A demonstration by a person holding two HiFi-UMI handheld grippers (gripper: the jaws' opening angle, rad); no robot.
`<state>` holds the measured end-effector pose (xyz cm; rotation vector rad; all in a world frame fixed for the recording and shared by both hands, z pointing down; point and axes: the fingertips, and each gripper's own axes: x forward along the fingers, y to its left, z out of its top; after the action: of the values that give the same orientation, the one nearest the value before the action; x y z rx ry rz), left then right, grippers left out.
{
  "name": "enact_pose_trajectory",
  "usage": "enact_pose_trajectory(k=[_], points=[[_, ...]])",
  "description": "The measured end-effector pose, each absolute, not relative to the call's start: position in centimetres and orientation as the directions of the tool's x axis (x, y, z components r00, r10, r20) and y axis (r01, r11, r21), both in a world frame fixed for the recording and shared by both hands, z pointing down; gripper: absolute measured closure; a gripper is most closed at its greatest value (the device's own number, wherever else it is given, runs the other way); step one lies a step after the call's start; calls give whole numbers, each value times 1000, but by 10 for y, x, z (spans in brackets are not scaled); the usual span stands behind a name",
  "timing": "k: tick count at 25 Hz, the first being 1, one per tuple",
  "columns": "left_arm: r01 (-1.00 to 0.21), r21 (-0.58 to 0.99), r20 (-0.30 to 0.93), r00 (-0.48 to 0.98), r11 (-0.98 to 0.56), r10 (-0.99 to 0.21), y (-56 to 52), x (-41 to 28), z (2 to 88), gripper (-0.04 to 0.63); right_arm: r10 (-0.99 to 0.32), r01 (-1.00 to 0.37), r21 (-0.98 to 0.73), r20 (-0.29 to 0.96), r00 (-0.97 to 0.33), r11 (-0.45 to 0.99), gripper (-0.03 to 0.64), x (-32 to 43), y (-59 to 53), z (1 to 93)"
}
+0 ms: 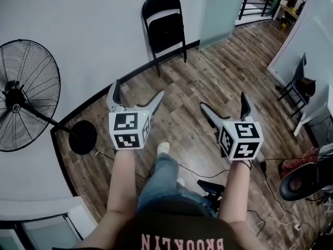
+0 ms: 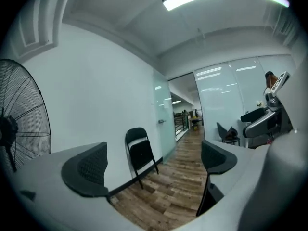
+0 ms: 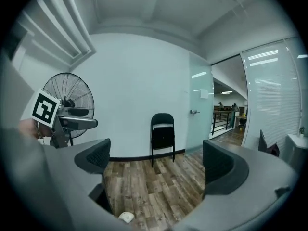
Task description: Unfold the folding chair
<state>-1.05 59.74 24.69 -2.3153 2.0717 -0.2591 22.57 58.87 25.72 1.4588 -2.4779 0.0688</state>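
A black folding chair (image 1: 165, 27) leans folded against the white wall, some way ahead of me across the wooden floor. The left gripper view shows the chair (image 2: 140, 154) between the jaws, and so does the right gripper view, where the chair (image 3: 162, 134) stands straight ahead. My left gripper (image 1: 138, 99) is open and holds nothing. My right gripper (image 1: 222, 107) is likewise open and empty. Both are held out in front of me at about the same height, well short of the chair.
A large black pedestal fan (image 1: 26, 95) stands at the left by the wall, its round base (image 1: 82, 137) on the floor. A frosted glass door (image 1: 221, 9) is right of the chair. Another dark chair (image 1: 296, 85) and cables (image 1: 270, 202) lie at the right.
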Motion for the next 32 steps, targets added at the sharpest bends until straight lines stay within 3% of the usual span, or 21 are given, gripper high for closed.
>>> enact_pose_trajectory(k=[6,19,32], points=[[-988,-113,211,75,-101,-975,589,-19,272,23,-824,-861,53,325,-464,506,41,221,581,275],[-989,-88,265,89,-116,-960,531,-41,289,23,-799,-859,28,383,-464,512,41,197,524,293],[-993,-55,313,86,-109,-946,408,-99,307,23,-776,-856,24,435,-457,517,43,137,396,306]])
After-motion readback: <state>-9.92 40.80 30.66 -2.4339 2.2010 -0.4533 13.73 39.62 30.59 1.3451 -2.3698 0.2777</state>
